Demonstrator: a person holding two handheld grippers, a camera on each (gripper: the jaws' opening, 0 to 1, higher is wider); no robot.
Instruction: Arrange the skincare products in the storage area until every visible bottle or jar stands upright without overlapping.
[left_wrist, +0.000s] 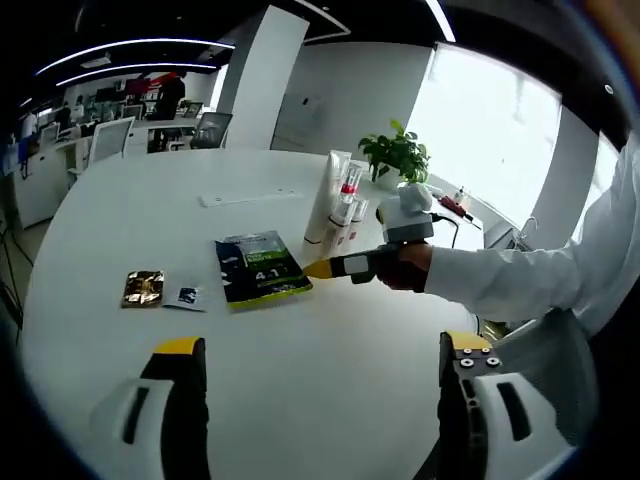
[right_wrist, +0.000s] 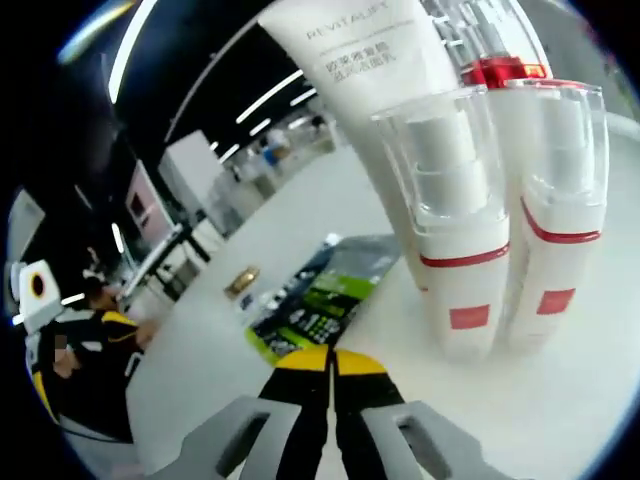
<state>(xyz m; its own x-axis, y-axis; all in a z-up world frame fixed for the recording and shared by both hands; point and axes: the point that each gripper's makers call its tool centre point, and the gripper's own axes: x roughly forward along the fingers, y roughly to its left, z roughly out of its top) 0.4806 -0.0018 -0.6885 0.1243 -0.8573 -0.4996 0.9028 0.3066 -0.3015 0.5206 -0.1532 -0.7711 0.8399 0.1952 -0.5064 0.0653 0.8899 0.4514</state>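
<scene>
Our right gripper (right_wrist: 330, 362) had its jaws pressed together on nothing, tips low over the white worktop (right_wrist: 560, 400) just short of two upright pump bottles (right_wrist: 465, 230) standing side by side, a white tube (right_wrist: 365, 60) upright behind them. Our left gripper (left_wrist: 325, 350) hung with jaws wide apart, well back from that cluster. We saw a green sachet (left_wrist: 258, 268), a gold packet (left_wrist: 143, 288) and a potted plant (left_wrist: 397, 155) on the worktop.
</scene>
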